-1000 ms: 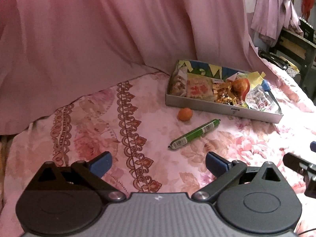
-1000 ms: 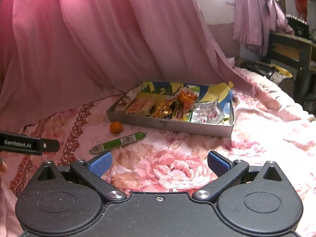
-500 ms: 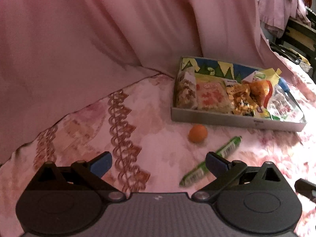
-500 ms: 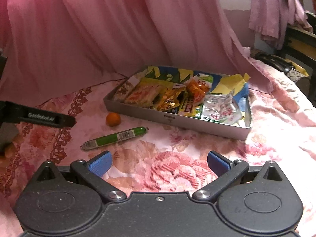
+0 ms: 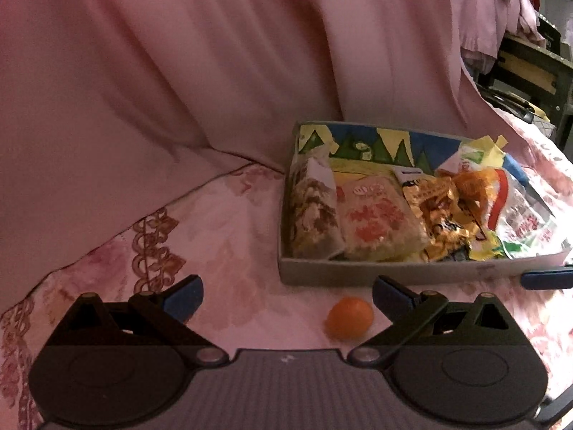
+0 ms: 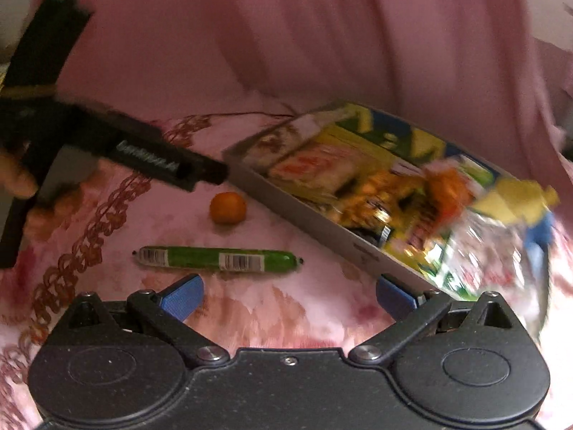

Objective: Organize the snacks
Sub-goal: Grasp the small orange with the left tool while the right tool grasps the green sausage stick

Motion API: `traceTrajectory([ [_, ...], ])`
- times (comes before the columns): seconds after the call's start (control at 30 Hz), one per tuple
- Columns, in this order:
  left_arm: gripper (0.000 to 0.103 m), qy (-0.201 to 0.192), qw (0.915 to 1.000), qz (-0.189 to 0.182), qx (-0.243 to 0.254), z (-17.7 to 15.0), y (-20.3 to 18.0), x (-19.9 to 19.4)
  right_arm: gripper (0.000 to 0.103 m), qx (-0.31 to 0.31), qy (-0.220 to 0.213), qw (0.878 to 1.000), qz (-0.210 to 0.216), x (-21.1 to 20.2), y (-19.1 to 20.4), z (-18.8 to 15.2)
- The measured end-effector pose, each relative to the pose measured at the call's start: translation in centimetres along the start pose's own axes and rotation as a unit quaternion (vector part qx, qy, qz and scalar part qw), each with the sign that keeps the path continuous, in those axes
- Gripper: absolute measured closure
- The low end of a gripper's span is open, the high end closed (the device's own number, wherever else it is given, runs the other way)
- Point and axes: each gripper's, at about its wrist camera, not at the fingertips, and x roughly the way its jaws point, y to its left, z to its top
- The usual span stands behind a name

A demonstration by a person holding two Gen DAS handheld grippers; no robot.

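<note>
A grey box (image 5: 358, 274) (image 6: 315, 211) full of snack packets sits on the pink floral bedspread. A small orange (image 5: 350, 318) (image 6: 227, 208) lies just in front of its near left corner. A green sausage stick (image 6: 218, 258) lies on the cloth nearer to me, seen only in the right wrist view. My left gripper (image 5: 286, 295) is open and empty, low over the cloth, with the orange just inside its right finger. My right gripper (image 6: 288, 295) is open and empty, just behind the sausage. The left gripper body (image 6: 143, 150) shows in the right wrist view, beside the orange.
A pink curtain (image 5: 215, 71) hangs behind the box. A dark wooden chair (image 5: 530, 71) with pink clothes on it stands at the far right. The bedspread (image 5: 215, 222) has an embroidered band on the left.
Both grippers have moved forward and down toward the orange and sausage. The box and orange look closer. The sausage has dropped out of the left wrist view. Both stay open.
</note>
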Motion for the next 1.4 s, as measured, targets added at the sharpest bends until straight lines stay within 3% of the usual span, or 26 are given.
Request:
traceTrajectory([
  [0.17, 0.000, 0.013, 0.9997, -0.019, -0.011, 0.5, 1.2, 1.5, 0.002, -0.053, -0.002, 0.998, 0.046, 2.7, 0.3, 0.7],
  [0.33, 0.001, 0.022, 0.9948, -0.091, -0.042, 0.5, 2.6, 2.6, 0.010, -0.083, -0.007, 0.991, 0.104, 4.5, 0.6, 1.6],
  [0.53, 0.008, 0.047, 0.9928, -0.109, -0.015, 0.1, 2.0, 3.2, 0.016, -0.115, 0.005, 0.980, 0.162, 5.7, 1.4, 1.6],
  [0.6, 0.018, 0.059, 0.9910, -0.119, -0.017, -0.1, 1.8, 3.5, 0.018, -0.129, 0.011, 0.978, 0.163, 6.0, 1.7, 1.6],
  [0.73, 0.028, 0.064, 0.9892, -0.130, -0.021, -0.2, 1.5, 3.5, 0.038, -0.139, 0.019, 0.975, 0.173, 5.9, 1.9, 1.8],
  [0.83, 0.044, 0.067, 0.9865, -0.147, -0.021, -0.2, 1.3, 3.5, 0.047, -0.164, 0.027, 0.970, 0.177, 5.6, 2.4, 1.7],
  [0.97, 0.046, 0.077, 0.9866, -0.143, 0.006, -0.7, 0.4, 3.8, 0.050, -0.189, 0.040, 0.964, 0.182, 5.2, 3.0, 1.5],
  [1.13, 0.049, 0.075, 0.9876, -0.136, 0.023, -0.9, -0.1, 3.5, 0.055, -0.193, 0.041, 0.967, 0.163, 4.6, 3.4, 1.0],
  [1.27, 0.066, 0.082, 0.9882, -0.125, 0.032, -0.9, -0.5, 3.1, 0.070, -0.188, 0.052, 0.972, 0.132, 3.4, 3.7, 0.2],
  [1.4, 0.067, 0.090, 0.9885, -0.117, 0.034, -1.3, -0.7, 2.5, 0.073, -0.165, 0.070, 0.978, 0.103, 2.2, 3.8, -0.9],
])
